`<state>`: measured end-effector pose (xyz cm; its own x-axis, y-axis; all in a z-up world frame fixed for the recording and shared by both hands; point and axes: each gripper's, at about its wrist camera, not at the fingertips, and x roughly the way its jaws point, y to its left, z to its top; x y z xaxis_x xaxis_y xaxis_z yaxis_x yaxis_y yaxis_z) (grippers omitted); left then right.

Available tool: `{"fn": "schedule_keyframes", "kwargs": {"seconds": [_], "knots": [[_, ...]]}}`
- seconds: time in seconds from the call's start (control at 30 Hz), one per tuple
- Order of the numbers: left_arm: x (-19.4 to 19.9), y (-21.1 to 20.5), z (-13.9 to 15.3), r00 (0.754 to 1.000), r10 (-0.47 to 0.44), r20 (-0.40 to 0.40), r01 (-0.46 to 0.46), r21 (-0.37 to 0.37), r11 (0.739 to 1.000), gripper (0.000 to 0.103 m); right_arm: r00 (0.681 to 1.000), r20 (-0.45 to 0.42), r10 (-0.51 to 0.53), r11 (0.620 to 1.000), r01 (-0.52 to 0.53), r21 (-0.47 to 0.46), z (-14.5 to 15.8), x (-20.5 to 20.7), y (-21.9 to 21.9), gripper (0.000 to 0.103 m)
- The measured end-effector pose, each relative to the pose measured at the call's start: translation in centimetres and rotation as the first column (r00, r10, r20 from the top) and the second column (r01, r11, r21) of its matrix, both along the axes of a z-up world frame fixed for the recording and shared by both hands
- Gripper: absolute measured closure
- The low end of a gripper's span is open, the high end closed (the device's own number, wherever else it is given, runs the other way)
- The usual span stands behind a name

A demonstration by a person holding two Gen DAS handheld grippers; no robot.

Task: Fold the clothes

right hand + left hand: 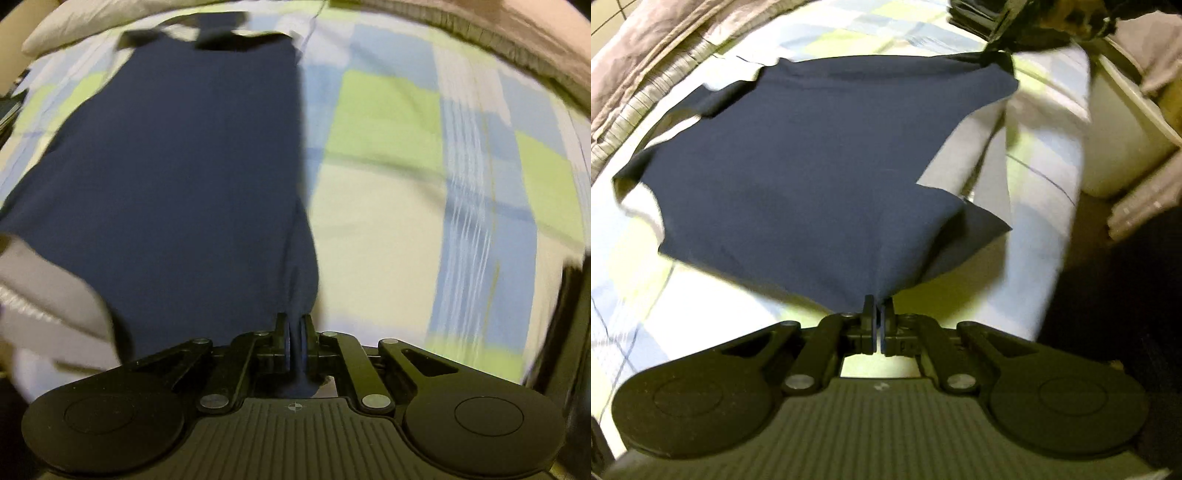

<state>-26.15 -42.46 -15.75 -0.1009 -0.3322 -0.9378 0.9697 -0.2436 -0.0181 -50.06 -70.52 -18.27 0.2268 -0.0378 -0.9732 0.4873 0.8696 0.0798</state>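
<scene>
A navy blue shirt [812, 155] is stretched out over a bed with a checked sheet [635, 280]. My left gripper [878, 304] is shut on a bunched corner of it, lifted a little off the sheet. In the right wrist view the same navy shirt [177, 166] runs away from me to its far end. My right gripper [294, 325] is shut on its near right corner, with cloth pinched between the pads. My right gripper also shows at the top right of the left wrist view [993, 40], holding the shirt's far corner.
The checked sheet [424, 166] is green, blue and white. A pillow [92, 18] lies at the far left. A brownish blanket [639, 55] lies along the bed's far side. A white bin [1119, 140] stands beside the bed. Grey cloth [48, 295] shows at left.
</scene>
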Motion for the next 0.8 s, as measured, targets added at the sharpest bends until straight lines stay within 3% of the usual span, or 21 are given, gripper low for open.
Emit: {"fn": "schedule_keyframes", "kwargs": {"seconds": [0.13,0.27,0.43,0.53,0.57,0.6,0.63,0.67,0.8], "knots": [[0.4,4.9,0.0,1.0,-0.022,-0.001,0.022,0.054,0.998,0.103,0.996,-0.048,-0.074,0.995,0.077,0.069,0.8,-3.1,7.4,0.101],[1.2,8.3,-2.2,1.0,-0.024,-0.018,0.026,0.119,0.993,0.103,0.981,-0.092,-0.171,0.978,0.18,0.108,-0.4,-5.1,13.8,0.1],[2.0,12.0,-2.9,0.999,0.011,-0.046,-0.004,0.132,0.991,0.102,0.938,-0.234,-0.256,0.966,0.258,-0.021,-2.0,-4.5,17.5,0.099],[3.5,13.2,-2.6,0.995,0.078,-0.055,-0.072,0.104,0.992,0.098,0.939,-0.214,-0.269,0.963,0.266,-0.043,-0.9,-3.5,18.6,0.098],[4.0,13.3,-2.5,0.994,0.099,-0.055,-0.093,0.09,0.992,0.098,0.942,-0.204,-0.268,0.964,0.262,-0.053,-0.5,-2.9,19.0,0.094],[4.6,13.2,-2.3,0.991,0.119,-0.056,-0.115,0.074,0.991,0.098,0.945,-0.191,-0.265,0.964,0.257,-0.066,-0.1,-2.1,18.9,0.074],[5.2,12.8,-2.1,0.989,0.136,-0.055,-0.133,0.054,0.99,0.096,0.95,-0.169,-0.261,0.965,0.251,-0.08,0.2,-1.2,18.5,0.046],[5.8,12.3,-1.9,0.987,0.151,-0.053,-0.15,0.033,0.988,0.093,0.956,-0.141,-0.257,0.965,0.245,-0.094,0.8,-0.2,18.5,0.04],[8.2,8.8,-0.9,0.981,0.193,-0.029,-0.194,-0.049,0.98,0.087,0.983,-0.042,-0.179,0.977,0.173,-0.126,2.7,4.4,17.4,0.04]]}}
